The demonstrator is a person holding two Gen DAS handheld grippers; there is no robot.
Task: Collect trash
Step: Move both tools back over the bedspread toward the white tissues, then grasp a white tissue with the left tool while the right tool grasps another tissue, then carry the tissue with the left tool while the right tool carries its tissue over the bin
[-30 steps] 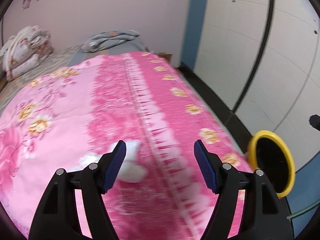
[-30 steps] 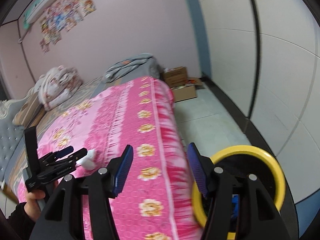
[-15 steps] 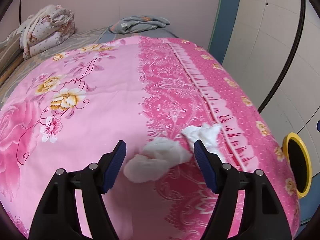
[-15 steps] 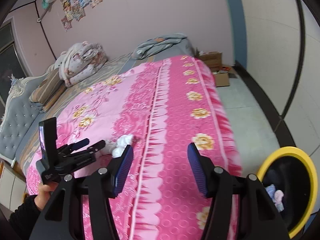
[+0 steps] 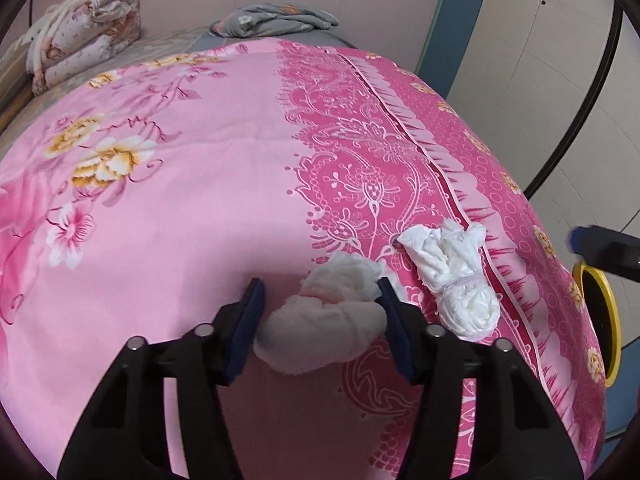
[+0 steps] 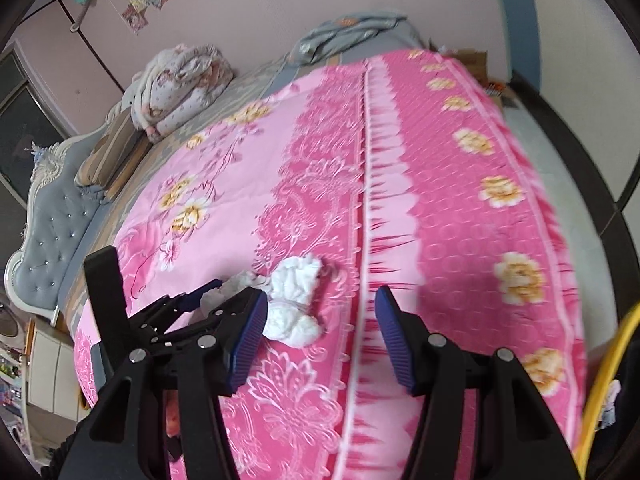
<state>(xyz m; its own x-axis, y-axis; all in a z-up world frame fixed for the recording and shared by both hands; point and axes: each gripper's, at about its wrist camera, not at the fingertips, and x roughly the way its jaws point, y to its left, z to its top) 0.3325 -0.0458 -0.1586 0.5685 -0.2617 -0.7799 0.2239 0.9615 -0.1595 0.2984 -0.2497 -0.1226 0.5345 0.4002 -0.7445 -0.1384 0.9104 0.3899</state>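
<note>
The left gripper [image 5: 318,310] is closing around a white tissue wad [image 5: 324,320] at lower centre; the right gripper [image 6: 320,320] stands open, empty.

The yellow-rimmed bin [image 5: 600,312] is cut off at the frame edge, its contents unreadable.

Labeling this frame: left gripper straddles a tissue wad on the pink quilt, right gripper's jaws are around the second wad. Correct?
Not quite. The right gripper has nothing between its jaws; the second wad lies beside its left finger, per the right wrist view. The left gripper does straddle its wad on the pink quilt, jaws closing.
</note>
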